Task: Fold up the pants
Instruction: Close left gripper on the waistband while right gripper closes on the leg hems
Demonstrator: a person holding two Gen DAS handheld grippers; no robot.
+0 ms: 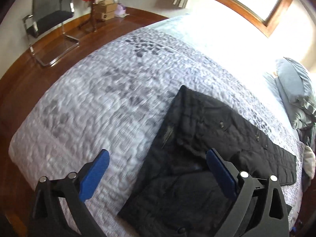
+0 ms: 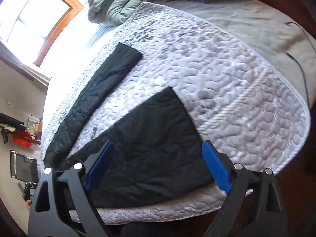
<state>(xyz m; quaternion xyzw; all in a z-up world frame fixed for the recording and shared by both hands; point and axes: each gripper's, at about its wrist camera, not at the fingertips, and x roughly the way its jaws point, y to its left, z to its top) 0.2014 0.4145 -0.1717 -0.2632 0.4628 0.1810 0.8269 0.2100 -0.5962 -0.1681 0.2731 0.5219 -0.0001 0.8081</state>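
Pants (image 2: 150, 138), black, quilted and slightly shiny, lie spread on the white, bumpy quilted bed (image 2: 227, 90), legs splayed apart toward the far side. We hold the left gripper (image 1: 158, 174) and the right gripper (image 2: 158, 165) wide open above the near end, gripping nothing. We judge the slick padded cloth could slip or bunch, or a pinch could catch the bed cover too.

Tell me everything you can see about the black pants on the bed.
The black pants look quilted and slightly shiny, with small snaps or buttons showing in the left wrist view. They lie flat on the white quilted bedspread, near its edge. One leg stretches out long toward the window, while the other part looks doubled over into a wider panel. Both grippers hang open above them, touching nothing.
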